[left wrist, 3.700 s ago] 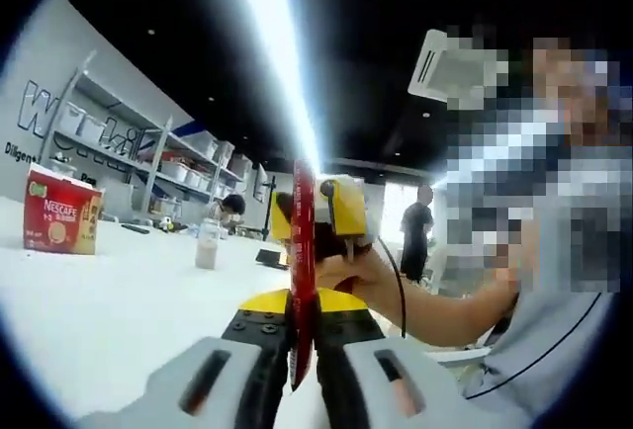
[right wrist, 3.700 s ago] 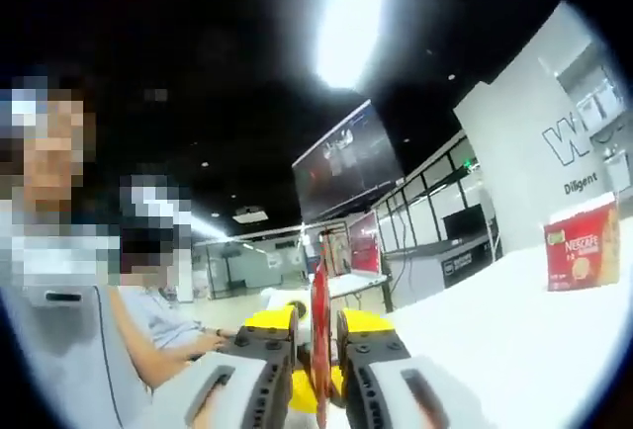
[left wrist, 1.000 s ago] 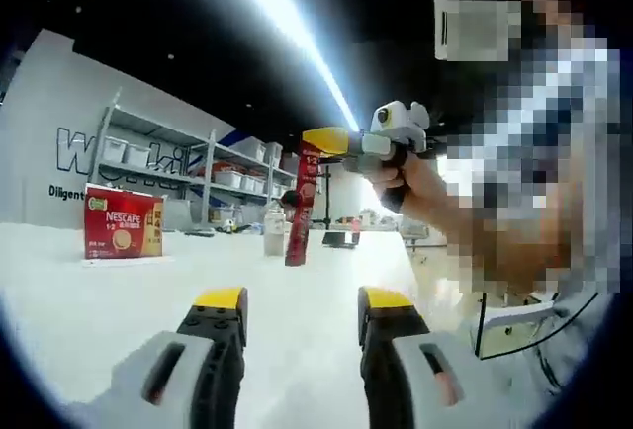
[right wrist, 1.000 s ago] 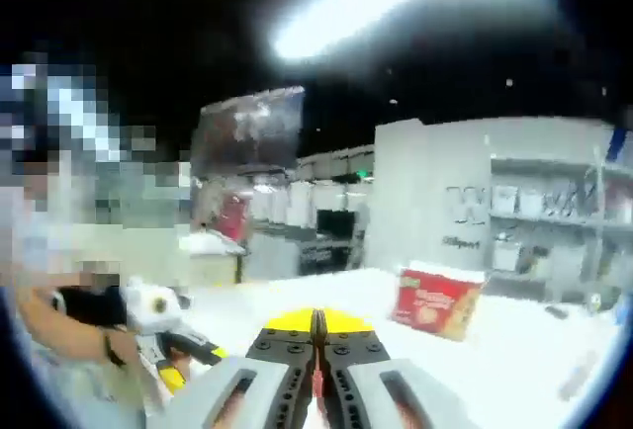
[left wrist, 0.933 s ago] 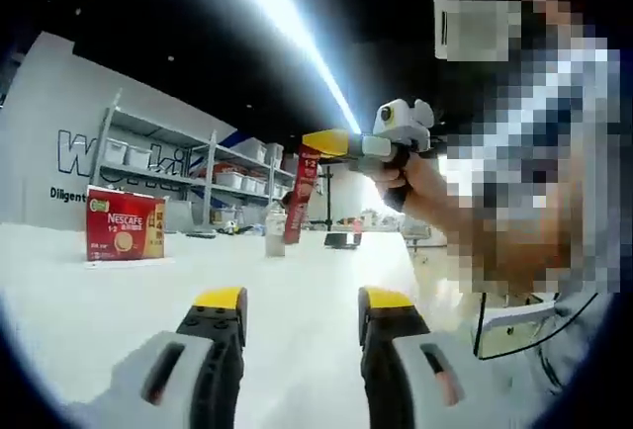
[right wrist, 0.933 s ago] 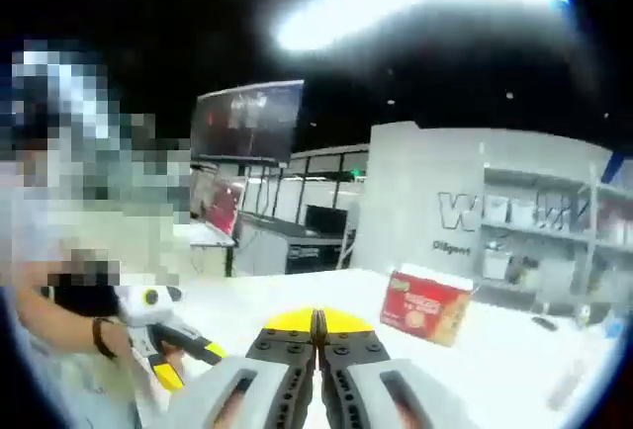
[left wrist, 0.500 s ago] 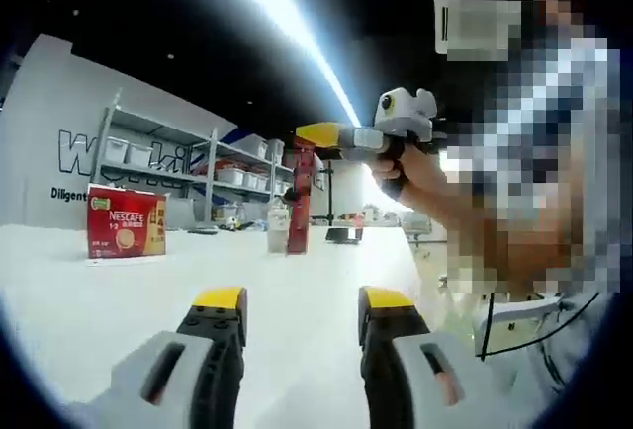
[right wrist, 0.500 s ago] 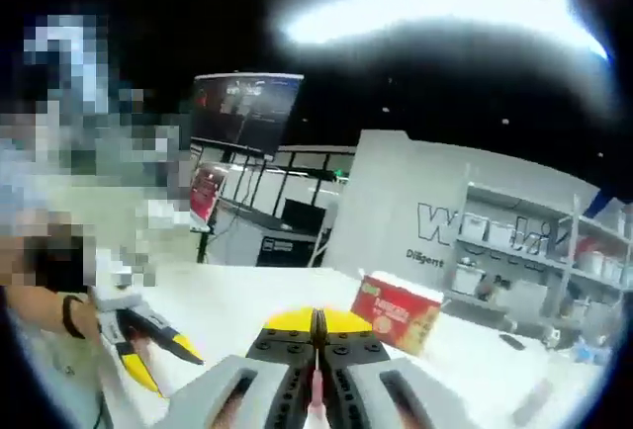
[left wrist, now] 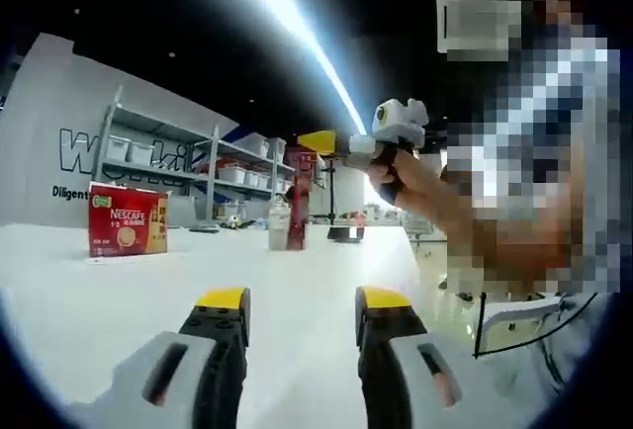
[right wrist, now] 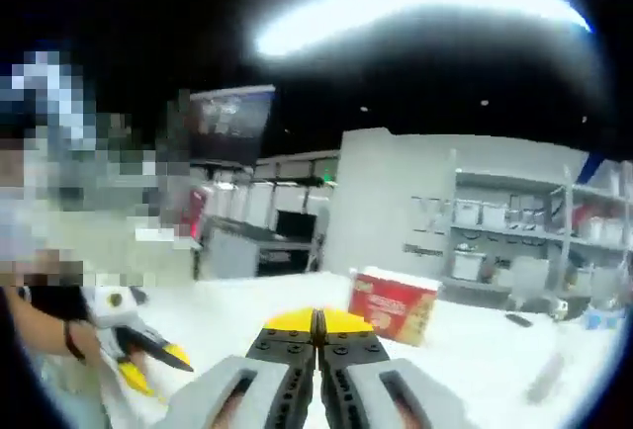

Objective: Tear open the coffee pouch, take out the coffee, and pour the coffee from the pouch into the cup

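Pouch held upright beside the cup

The red coffee pouch point(left wrist: 300, 202) hangs upright from the right tongs point(left wrist: 315, 142), which are clamped flat on its top edge, and a hand point(left wrist: 401, 174) grips them from behind. The pouch's lower end sits right beside the clear cup point(left wrist: 280, 225), which stands on the white surface point(left wrist: 119, 291); at this distance it is hard to say whether pouch and cup touch. In the right gripper view those same tongs point(right wrist: 318, 325) are pressed together with no gap, and the pouch between them cannot be made out

The left tongs point(left wrist: 294, 300) are wide open with nothing between them, pointing along the surface toward the cup. They also appear in the right gripper view point(right wrist: 148, 365), well away from the cup, held in a hand point(right wrist: 59, 335)

Left of the cup, well apart from it, a red Nescafé box point(left wrist: 127, 232) sits on the surface; it appears too in the right gripper view point(right wrist: 393, 304). Behind the cup stand shelves point(left wrist: 198, 167) with bins against a grey wall
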Tool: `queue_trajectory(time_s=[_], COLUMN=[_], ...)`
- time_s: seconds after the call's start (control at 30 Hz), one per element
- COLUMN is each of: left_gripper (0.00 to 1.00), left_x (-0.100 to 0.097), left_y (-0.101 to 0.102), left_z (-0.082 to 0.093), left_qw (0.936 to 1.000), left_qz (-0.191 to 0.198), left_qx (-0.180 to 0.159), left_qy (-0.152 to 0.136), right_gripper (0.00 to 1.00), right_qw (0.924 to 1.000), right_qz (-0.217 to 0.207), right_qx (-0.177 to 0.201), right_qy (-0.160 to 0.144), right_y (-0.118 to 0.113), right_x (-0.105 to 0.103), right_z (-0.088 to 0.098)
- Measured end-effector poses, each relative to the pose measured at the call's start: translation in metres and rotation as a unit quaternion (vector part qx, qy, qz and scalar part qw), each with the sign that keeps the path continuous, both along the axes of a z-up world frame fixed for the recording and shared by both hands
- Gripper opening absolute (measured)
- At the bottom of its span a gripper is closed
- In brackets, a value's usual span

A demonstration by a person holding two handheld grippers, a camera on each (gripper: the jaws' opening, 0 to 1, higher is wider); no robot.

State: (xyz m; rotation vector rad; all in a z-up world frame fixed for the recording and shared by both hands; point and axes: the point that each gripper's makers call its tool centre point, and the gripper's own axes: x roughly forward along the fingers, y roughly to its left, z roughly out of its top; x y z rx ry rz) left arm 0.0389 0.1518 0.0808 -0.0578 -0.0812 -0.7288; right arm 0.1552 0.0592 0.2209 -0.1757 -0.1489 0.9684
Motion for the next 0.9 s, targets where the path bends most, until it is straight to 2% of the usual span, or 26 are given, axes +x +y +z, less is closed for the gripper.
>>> queue_trajectory(time_s=[0.03, 0.1, 0.2, 0.3, 0.37, 0.43, 0.5, 0.53, 0.6, 0.63, 0.67, 0.73, 0.8, 0.83, 0.9], left_gripper=[0.44, 0.44, 0.44, 0.44, 0.43, 0.43, 0.43, 0.43, 0.43, 0.43, 0.43, 0.43, 0.43, 0.42, 0.42], left_x=[0.000, 0.000, 0.001, 0.001, 0.001, 0.002, 0.002, 0.002, 0.002, 0.002, 0.002, 0.003, 0.003, 0.002, 0.002], left_y=[0.000, 0.000, 0.001, 0.002, 0.001, 0.002, 0.002, 0.002, 0.002, 0.003, 0.003, 0.004, 0.004, 0.004, 0.004], left_z=[0.000, 0.001, 0.002, 0.001, 0.000, 0.000, 0.000, 0.000, 0.000, 0.000, 0.000, 0.000, 0.000, 0.000, -0.001], left_qw=[1.0000, 1.0000, 1.0000, 1.0000, 1.0000, 1.0000, 1.0000, 1.0000, 1.0000, 1.0000, 1.0000, 1.0000, 0.9999, 0.9999, 1.0000], left_qz=[0.000, 0.000, -0.001, 0.000, 0.001, 0.002, 0.002, 0.002, 0.002, 0.002, 0.002, 0.003, 0.003, 0.003, 0.002], left_qx=[0.000, -0.002, -0.007, -0.005, -0.003, -0.004, -0.005, -0.005, -0.004, -0.004, -0.005, -0.008, -0.008, -0.008, -0.006], left_qy=[-0.001, 0.000, 0.000, 0.001, 0.003, 0.004, 0.005, 0.004, 0.003, 0.003, 0.003, 0.004, 0.006, 0.007, 0.006], right_gripper=[0.00, 0.00, 0.00, 0.00, 0.00, 0.00, 0.00, 0.00, 0.00, 0.00, 0.00, 0.00, 0.00, 0.00, 0.00], right_qw=[1.0000, 0.9992, 0.9893, 0.9790, 0.9819, 0.9900, 0.9986, 0.9993, 0.9981, 0.9979, 0.9978, 0.9949, 0.9943, 0.9940, 0.9908], right_qz=[0.001, 0.035, 0.112, 0.156, 0.143, 0.101, 0.027, 0.019, 0.037, 0.041, 0.047, 0.080, 0.089, 0.093, 0.109], right_qx=[0.001, 0.021, 0.072, 0.105, 0.105, 0.081, 0.028, 0.019, 0.045, 0.046, 0.043, 0.042, 0.039, 0.040, 0.071], right_qy=[-0.006, 0.003, 0.060, 0.078, 0.067, 0.056, 0.034, 0.025, 0.021, 0.021, 0.019, 0.045, 0.044, 0.043, 0.037], right_y=[0.000, 0.009, 0.030, 0.036, 0.031, 0.020, 0.003, 0.000, -0.001, 0.000, 0.005, 0.020, 0.028, 0.030, 0.029], right_x=[-0.004, -0.019, -0.047, -0.066, -0.059, -0.037, -0.005, -0.006, -0.021, -0.026, -0.032, -0.044, -0.051, -0.056, -0.063], right_z=[0.003, 0.007, 0.005, 0.014, 0.019, 0.012, -0.003, -0.003, 0.007, 0.007, 0.006, -0.007, -0.010, -0.008, 0.008])
